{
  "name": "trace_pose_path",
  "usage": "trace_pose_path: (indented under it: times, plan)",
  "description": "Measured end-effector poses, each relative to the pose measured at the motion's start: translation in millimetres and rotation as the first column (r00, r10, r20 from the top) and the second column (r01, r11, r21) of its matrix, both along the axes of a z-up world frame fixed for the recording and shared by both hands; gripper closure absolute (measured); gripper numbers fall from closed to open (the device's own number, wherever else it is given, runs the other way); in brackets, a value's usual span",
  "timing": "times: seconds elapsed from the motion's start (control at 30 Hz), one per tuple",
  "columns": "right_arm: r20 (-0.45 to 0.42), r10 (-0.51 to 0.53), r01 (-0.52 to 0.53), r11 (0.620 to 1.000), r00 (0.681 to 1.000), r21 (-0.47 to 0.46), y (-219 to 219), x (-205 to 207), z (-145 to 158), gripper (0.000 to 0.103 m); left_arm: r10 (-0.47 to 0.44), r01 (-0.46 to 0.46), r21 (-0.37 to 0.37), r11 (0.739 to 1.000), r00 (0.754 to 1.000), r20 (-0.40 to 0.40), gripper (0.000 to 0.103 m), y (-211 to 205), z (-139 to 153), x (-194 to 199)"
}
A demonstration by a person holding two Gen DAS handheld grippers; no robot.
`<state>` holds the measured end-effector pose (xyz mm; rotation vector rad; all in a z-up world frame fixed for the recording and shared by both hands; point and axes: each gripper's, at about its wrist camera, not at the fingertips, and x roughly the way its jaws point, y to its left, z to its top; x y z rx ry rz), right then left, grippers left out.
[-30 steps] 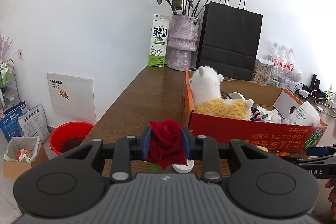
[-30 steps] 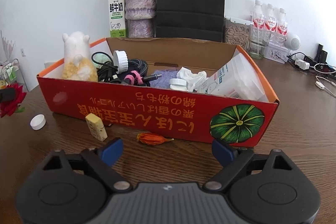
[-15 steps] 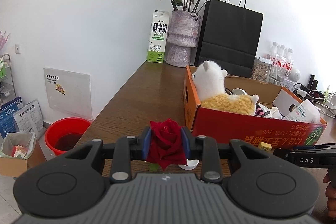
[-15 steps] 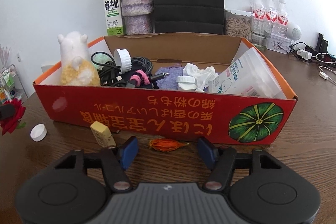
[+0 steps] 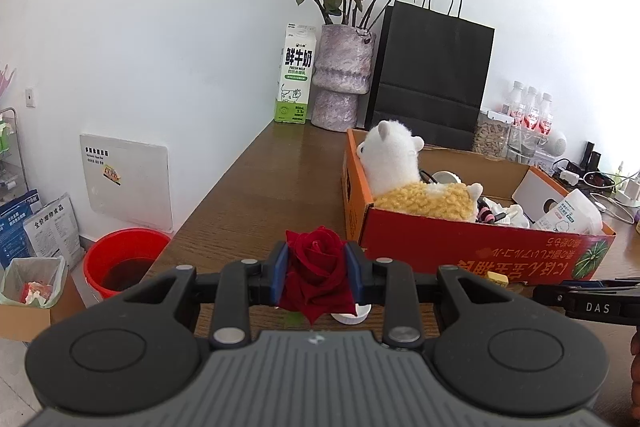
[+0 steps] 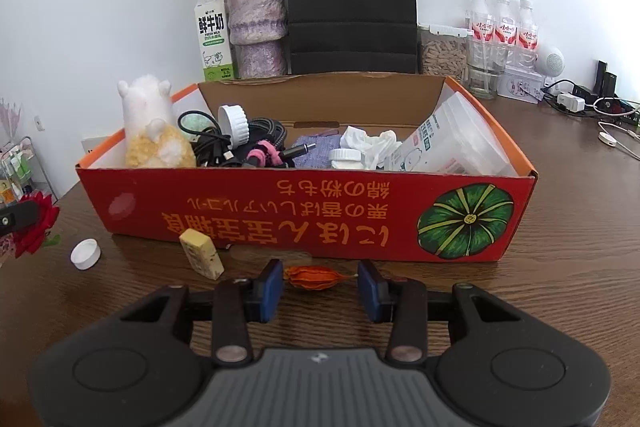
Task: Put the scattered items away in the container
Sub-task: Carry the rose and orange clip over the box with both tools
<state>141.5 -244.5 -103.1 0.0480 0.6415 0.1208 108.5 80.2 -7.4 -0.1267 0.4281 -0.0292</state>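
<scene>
Lantern husk (image 6: 316, 277), orange and papery, lies on the desk (image 6: 560, 287) just before the red box (image 6: 304, 215), between your right gripper (image 6: 320, 291) jaws; they have just been closing, not yet pressing. Light, crushable: squeeze its middle gently. Your left gripper (image 5: 316, 277) clamps a soft red rose (image 5: 318, 269).

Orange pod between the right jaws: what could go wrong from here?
1. The right gripper, whose jaws have just been closing, has the orange pod between them lengthwise, not yet pinched; it looks papery and could crush.
2. The yellow block lies just beside the left finger and might get nudged.
3. The left gripper pinches only the rose bloom, which may deform.
</scene>
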Motion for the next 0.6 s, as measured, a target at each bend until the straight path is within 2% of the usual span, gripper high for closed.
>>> trace_pose_path:
  times: [0.37,0.6]
  plan:
    - [0.134,0.024,-0.027,0.999,0.991,0.02,-15.8,-21.4,33.8,0.063,-0.064,0.063,0.016,0.998,0.995,0.072,0.072,-25.8,25.4,-2.6]
    - [0.226,0.017,-0.023,0.999,0.974,0.026,-23.6,-15.5,59.6,0.063,-0.131,0.126,0.045,0.991,0.983,0.13,0.072,-56.9,47.4,10.6]
